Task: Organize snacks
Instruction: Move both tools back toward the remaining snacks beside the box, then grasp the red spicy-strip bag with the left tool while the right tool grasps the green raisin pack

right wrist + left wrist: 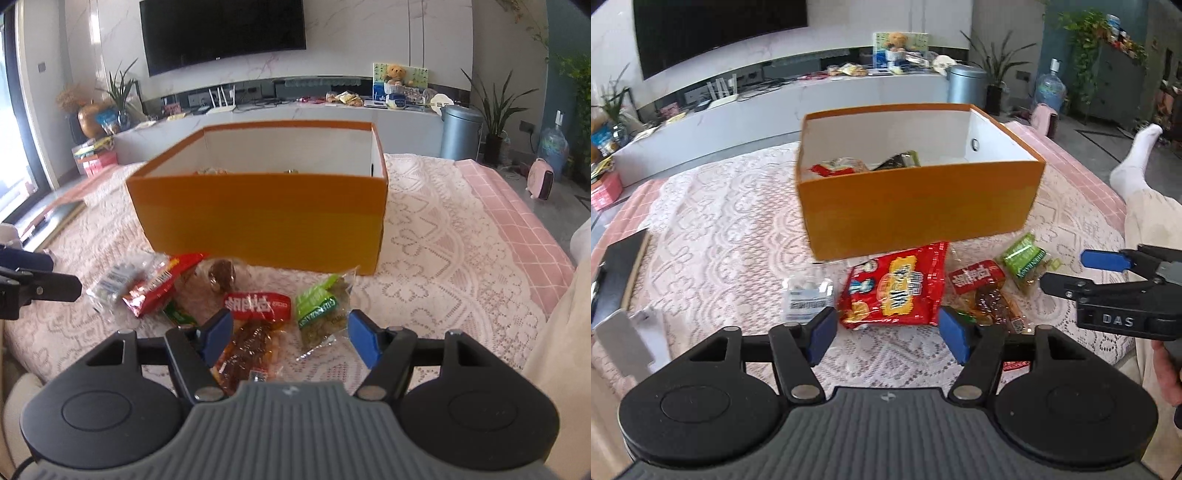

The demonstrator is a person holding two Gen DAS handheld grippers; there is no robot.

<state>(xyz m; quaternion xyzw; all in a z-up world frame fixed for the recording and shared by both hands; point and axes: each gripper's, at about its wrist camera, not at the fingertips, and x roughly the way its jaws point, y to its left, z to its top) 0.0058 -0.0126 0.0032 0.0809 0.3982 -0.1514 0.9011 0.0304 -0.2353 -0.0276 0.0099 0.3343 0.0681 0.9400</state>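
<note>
An open orange box (916, 206) (258, 218) stands on the lace-covered table and holds a few snack packets (842, 166). In front of it lie a large red snack bag (894, 288) (155, 284), a clear packet with white pieces (807, 295), a red-and-brown packet (982, 291) (255, 325) and a green packet (1027, 258) (321, 310). My left gripper (888, 332) is open, just short of the red bag. My right gripper (290, 336) is open above the red-and-brown and green packets, and shows at the right of the left wrist view (1071, 273).
A dark flat object (617, 266) lies at the table's left edge and a white object (624, 339) at the near left. A person's leg in a white sock (1134, 166) is at the right. A TV console (295, 110) stands behind.
</note>
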